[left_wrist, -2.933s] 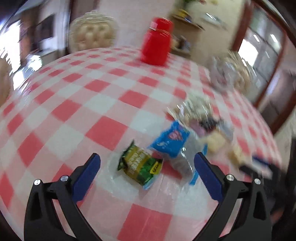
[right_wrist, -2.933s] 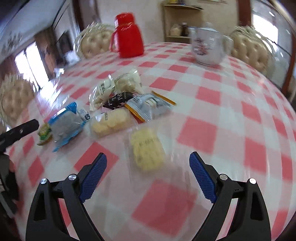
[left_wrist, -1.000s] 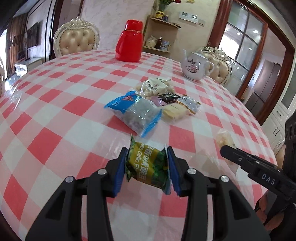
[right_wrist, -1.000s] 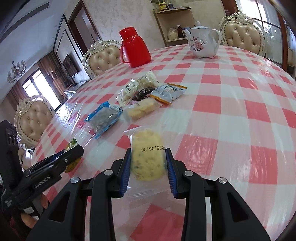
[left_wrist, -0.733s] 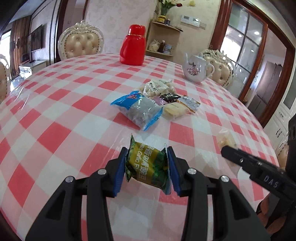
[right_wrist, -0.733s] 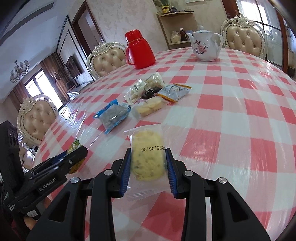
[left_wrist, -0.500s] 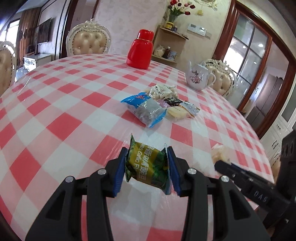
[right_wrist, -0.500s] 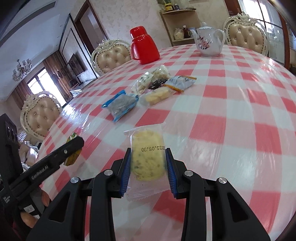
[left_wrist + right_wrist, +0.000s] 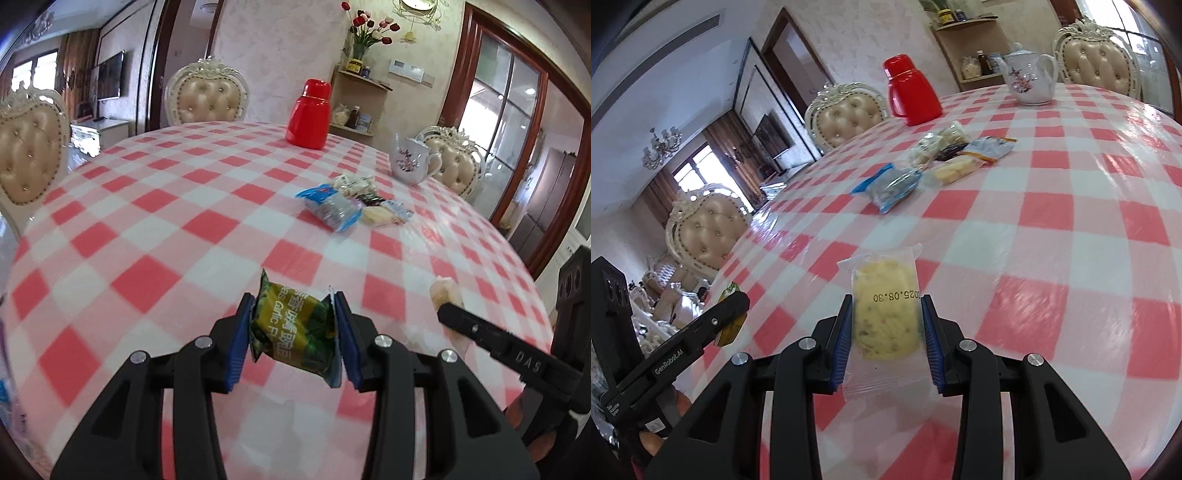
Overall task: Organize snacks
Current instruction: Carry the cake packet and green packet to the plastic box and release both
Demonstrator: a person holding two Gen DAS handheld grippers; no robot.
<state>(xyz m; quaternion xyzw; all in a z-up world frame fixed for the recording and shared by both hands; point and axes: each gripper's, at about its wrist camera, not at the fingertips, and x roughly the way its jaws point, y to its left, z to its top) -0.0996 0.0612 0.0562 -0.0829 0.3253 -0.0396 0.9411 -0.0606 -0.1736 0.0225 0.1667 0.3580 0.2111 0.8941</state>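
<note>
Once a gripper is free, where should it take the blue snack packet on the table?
Probably across the blue snack packet at its plump clear middle, coming from above with the jaws spanning its short width. It lies flat, its left side is clear, and the other snacks crowd its right, so keep the right jaw tight to it.

Snack pile (image 9: pixel 354 206) mid-table (image 9: pixel 147 229); jug (image 9: pixel 308 114) behind it, teapot (image 9: pixel 412 162) right.

Two handheld grippers, left gripper (image 9: pixel 293 338) and right gripper (image 9: pixel 885 338), share one build: matte black plastic arms with cut-out windows, silver round screw heads, and ribbed blue pads (image 9: pixel 839 341) inside each finger. Side lettering reads "GenRobot.AI" on one, apparently "DAS" on the other.
</note>
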